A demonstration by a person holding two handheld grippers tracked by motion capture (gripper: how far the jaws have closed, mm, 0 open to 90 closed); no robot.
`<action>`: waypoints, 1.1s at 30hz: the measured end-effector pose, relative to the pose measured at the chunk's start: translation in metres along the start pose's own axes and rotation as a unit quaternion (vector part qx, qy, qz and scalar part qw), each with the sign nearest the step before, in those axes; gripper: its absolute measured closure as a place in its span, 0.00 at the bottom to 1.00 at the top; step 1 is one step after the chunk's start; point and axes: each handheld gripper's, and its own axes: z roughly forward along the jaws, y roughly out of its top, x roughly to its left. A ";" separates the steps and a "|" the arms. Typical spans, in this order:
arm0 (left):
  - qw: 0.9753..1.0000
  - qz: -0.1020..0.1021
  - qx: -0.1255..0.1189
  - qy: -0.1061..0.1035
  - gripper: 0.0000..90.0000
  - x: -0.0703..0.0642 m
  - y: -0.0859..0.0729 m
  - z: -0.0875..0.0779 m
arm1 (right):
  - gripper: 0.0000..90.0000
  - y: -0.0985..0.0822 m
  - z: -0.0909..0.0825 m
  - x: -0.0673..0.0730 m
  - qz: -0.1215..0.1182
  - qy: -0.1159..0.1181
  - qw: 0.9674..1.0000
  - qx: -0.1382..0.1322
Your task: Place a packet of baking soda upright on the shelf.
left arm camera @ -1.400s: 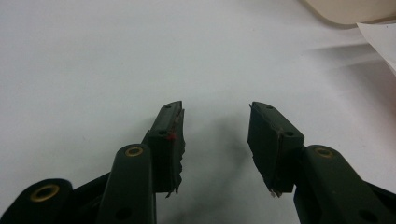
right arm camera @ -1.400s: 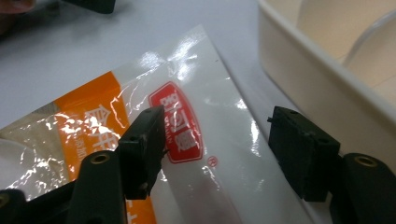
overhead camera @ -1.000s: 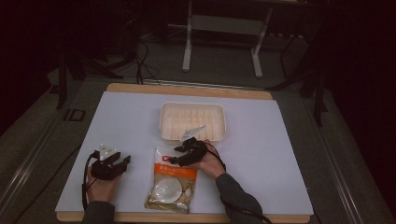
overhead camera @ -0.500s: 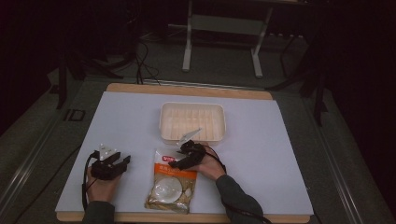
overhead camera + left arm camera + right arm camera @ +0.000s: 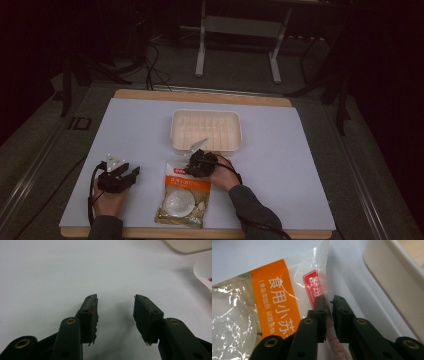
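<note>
1. Dim workroom behind, metal stand legs on the floor; up front, white surface (image 5: 280,170) on a wooden board, lit well enough.
2. On that surface: cream tray (image 5: 206,131) with a small clear scrap at its near rim, and just in front of it a clear snack bag (image 5: 182,195) with an orange label, lying flat, lengthwise toward the near edge.
3. Progress, as judged: grip on the bag just made, bag not yet lifted or moved toward the tray; carrying and placing, if that is the aim, all left to do.
4. Right tongs (image 5: 329,300) just closed, clamped on the bag's top edge, thin film pinched between the pads, tray wall close beside.
5. Right forearm angled in from the bottom, hand low over the bag's upper corner.
6. Left tongs (image 5: 115,305) apart, nothing between them, resting low on bare surface well left of the bag.
</note>
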 end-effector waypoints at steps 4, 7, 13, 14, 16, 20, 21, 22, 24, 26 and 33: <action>1.000 0.000 0.000 -0.001 0.60 0.000 0.000 0.000 | 1.00 0.003 0.000 0.002 0.007 -0.001 1.000 0.010; 1.000 -0.001 0.000 -0.001 0.60 0.000 0.000 0.000 | 1.00 0.003 -0.001 0.002 0.015 0.000 1.000 0.012; 1.000 -0.001 -0.001 -0.001 0.60 0.000 0.000 0.000 | 1.00 0.007 -0.014 0.003 0.014 0.004 1.000 -0.005; 1.000 -0.001 -0.001 -0.001 0.60 0.000 0.000 0.000 | 1.00 0.008 -0.018 0.003 0.011 0.005 1.000 -0.009; 1.000 -0.001 0.000 -0.001 0.60 0.000 0.000 0.000 | 1.00 0.010 -0.024 0.004 0.005 0.006 1.000 -0.015; 1.000 -0.001 0.000 -0.001 0.60 0.000 0.000 0.000 | 1.00 0.012 -0.036 0.006 0.004 0.011 0.999 -0.032; 1.000 0.000 0.000 -0.001 0.60 0.000 0.000 0.000 | 1.00 0.013 -0.040 0.007 0.003 0.013 0.999 -0.038; 1.000 0.000 0.000 -0.001 0.60 0.000 0.000 0.000 | 1.00 0.013 -0.043 0.007 0.002 0.015 0.999 -0.043; 1.000 0.000 0.000 -0.001 0.60 0.000 0.000 0.000 | 1.00 0.015 -0.050 0.009 0.002 0.017 0.998 -0.053; 1.000 0.000 0.000 -0.001 0.60 0.000 0.000 0.000 | 1.00 0.017 -0.055 0.010 0.000 0.019 0.998 -0.061; 1.000 -0.001 0.000 -0.002 0.60 0.000 0.000 0.000 | 1.00 0.024 -0.074 0.016 -0.002 0.036 0.995 -0.098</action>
